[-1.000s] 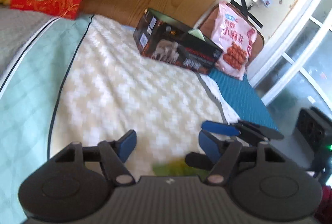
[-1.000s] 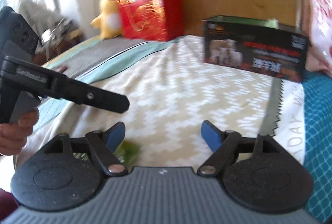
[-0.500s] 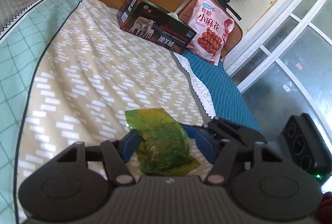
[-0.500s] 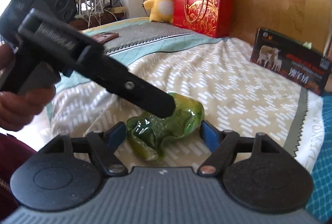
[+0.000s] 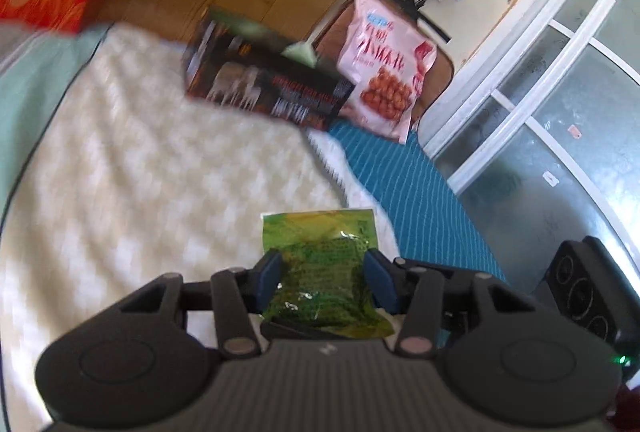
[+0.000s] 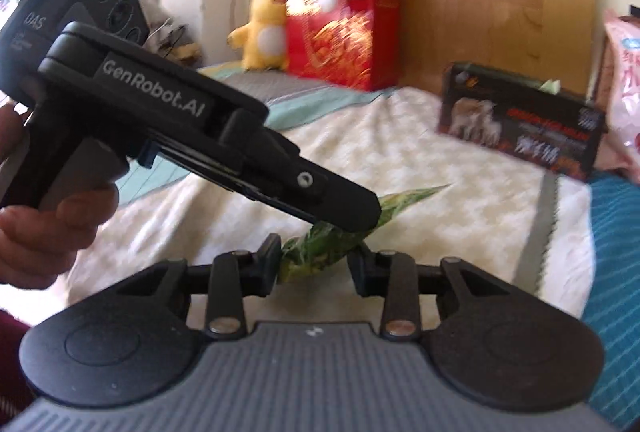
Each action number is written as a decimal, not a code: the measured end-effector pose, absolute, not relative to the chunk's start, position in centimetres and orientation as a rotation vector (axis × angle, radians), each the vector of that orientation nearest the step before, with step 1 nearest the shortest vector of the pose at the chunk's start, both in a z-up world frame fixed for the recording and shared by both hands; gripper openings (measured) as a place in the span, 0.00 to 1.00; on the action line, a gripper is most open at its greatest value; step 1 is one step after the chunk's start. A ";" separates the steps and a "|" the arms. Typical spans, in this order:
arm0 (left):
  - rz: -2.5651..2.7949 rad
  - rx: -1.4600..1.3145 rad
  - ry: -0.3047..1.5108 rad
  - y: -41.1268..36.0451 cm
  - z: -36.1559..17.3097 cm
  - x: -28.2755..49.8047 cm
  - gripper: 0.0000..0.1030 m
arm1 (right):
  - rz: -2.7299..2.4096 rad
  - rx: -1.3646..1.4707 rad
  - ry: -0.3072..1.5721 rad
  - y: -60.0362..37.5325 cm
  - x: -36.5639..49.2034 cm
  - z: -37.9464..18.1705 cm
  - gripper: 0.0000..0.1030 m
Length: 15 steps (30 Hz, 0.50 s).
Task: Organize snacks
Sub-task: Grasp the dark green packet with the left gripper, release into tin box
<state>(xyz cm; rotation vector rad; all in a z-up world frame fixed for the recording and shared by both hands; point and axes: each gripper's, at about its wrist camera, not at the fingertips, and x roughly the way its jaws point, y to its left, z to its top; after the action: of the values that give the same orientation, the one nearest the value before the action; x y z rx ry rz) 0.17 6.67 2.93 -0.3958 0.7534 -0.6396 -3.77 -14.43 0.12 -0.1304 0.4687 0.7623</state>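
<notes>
now, green snack packet (image 5: 320,274) pinched between both tongs, left tongs (image 5: 324,278), right tongs (image 6: 316,268)

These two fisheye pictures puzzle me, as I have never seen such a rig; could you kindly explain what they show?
A person holds a pistol-grip tool in each hand; a camera on each looks along its two fingers. The left view shows the left tool shut on a green snack packet. The right view shows the right tool closed on the same packet, with the left tool crossing in front. Both are above a bed. Farther back stand a dark open box, a pink snack bag and a red gift bag.
</notes>
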 end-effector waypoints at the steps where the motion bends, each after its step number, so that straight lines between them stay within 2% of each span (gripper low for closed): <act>1: -0.641 -0.381 0.732 6.4 3.7 1.1 0.45 | 0.754 -0.113 0.460 -14.7 -2.9 0.6 0.38; 9: -0.614 -0.327 0.633 4.5 9.1 11.1 0.46 | 0.640 -0.083 0.308 -14.9 4.9 4.6 0.38; 15: -0.562 -0.321 0.597 1.9 9.8 17.8 0.46 | 0.522 -0.011 0.201 -16.0 11.6 4.8 0.36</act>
<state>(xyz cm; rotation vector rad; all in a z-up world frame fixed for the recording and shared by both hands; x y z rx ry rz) 17.79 1.94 9.78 -0.3208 0.5972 -0.5622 11.58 -15.99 4.79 -0.0106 0.2015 0.5218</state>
